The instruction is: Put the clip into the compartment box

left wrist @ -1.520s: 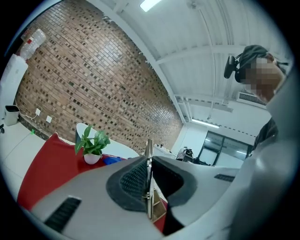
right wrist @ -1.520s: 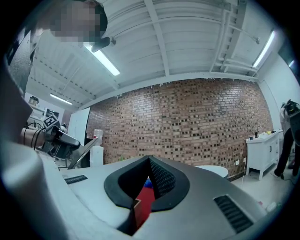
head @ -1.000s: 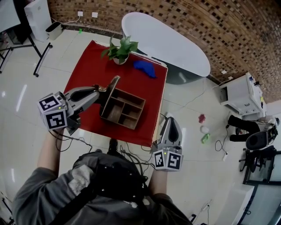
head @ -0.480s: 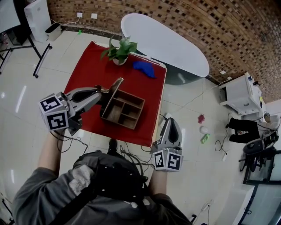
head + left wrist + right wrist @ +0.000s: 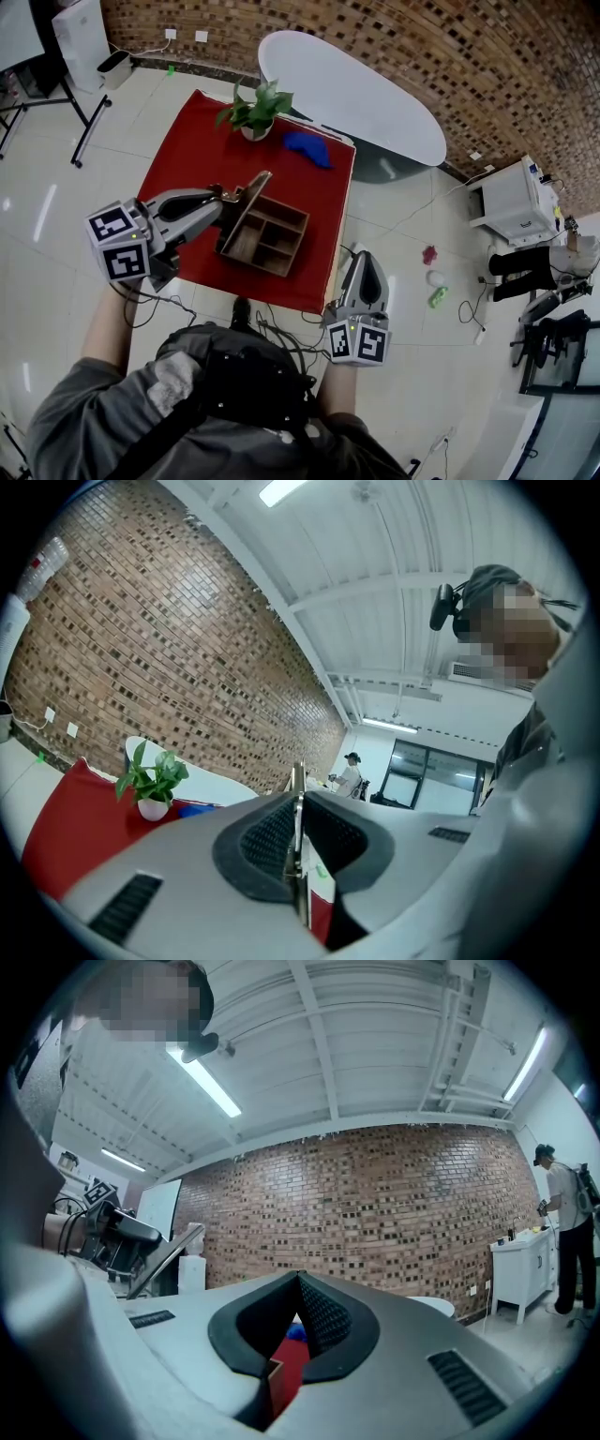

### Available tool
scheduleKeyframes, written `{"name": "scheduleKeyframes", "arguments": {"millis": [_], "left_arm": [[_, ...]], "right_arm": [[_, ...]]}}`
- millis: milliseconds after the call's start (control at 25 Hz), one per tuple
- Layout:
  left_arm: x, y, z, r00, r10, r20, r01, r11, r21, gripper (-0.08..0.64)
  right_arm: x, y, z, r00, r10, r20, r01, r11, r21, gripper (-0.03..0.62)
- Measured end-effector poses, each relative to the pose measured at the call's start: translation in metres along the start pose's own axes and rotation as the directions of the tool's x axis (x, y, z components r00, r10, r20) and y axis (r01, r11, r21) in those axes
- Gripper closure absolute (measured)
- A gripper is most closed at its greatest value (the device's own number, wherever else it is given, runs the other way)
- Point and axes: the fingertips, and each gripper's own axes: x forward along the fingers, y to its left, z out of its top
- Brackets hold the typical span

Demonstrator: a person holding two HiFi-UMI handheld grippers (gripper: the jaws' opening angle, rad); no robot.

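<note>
Two grippers out. Right gripper nearest, off the compartment box at its near right corner, fingers together, nothing between them. Left gripper at the box's left, clamped on its raised lid (thin panel pinched between the pads). Blue clip lies beyond the box, well apart from both grippers. Red cloth underneath; potted plant, white table and brick wall behind.
</note>
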Motion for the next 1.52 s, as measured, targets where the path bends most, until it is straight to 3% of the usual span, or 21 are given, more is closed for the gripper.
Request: {"name": "scheduleKeyframes", "arguments": {"millis": [160, 400, 640, 880, 960, 1120, 1400, 1520], "left_arm": [[0.018, -0.003, -0.014, 0.999, 0.011, -0.033, -0.009, 0.998, 0.055, 0.503], [0.074, -0.004, -0.056, 0.996, -0.047, -0.079, 0.059, 0.987, 0.153, 0.503], [0.129, 0.008, -0.089, 0.992, -0.086, -0.088, 0.107, 0.956, 0.272, 0.503], [0.167, 0.011, -0.110, 0.988, -0.149, -0.040, 0.154, 0.935, 0.319, 0.503], [0.175, 0.008, -0.119, 0.983, -0.178, -0.036, 0.179, 0.918, 0.354, 0.503], [0.177, 0.011, -0.148, 0.983, -0.141, -0.121, 0.179, 0.895, 0.409, 0.502], [0.172, 0.028, -0.178, 0.982, -0.041, -0.184, 0.114, 0.906, 0.407, 0.499], [0.171, 0.031, -0.186, 0.977, -0.033, -0.213, 0.119, 0.905, 0.407, 0.494]], "right_arm": [[-0.003, -0.005, -0.002, 1.000, -0.009, -0.005, 0.009, 1.000, 0.002, 0.581], [-0.010, -0.027, -0.008, 0.999, -0.040, -0.017, 0.040, 0.999, 0.008, 0.581], [-0.008, -0.073, -0.020, 0.995, -0.098, -0.031, 0.099, 0.995, 0.030, 0.581], [0.007, -0.108, -0.032, 0.993, -0.112, -0.033, 0.113, 0.993, 0.037, 0.581], [0.011, -0.117, -0.037, 0.994, -0.109, -0.033, 0.110, 0.993, 0.037, 0.581], [0.020, -0.126, -0.043, 0.994, -0.101, -0.035, 0.102, 0.994, 0.041, 0.581], [0.033, -0.125, -0.048, 0.997, -0.066, -0.040, 0.068, 0.996, 0.057, 0.581], [0.035, -0.123, -0.051, 0.997, -0.061, -0.048, 0.064, 0.996, 0.061, 0.581]]}}
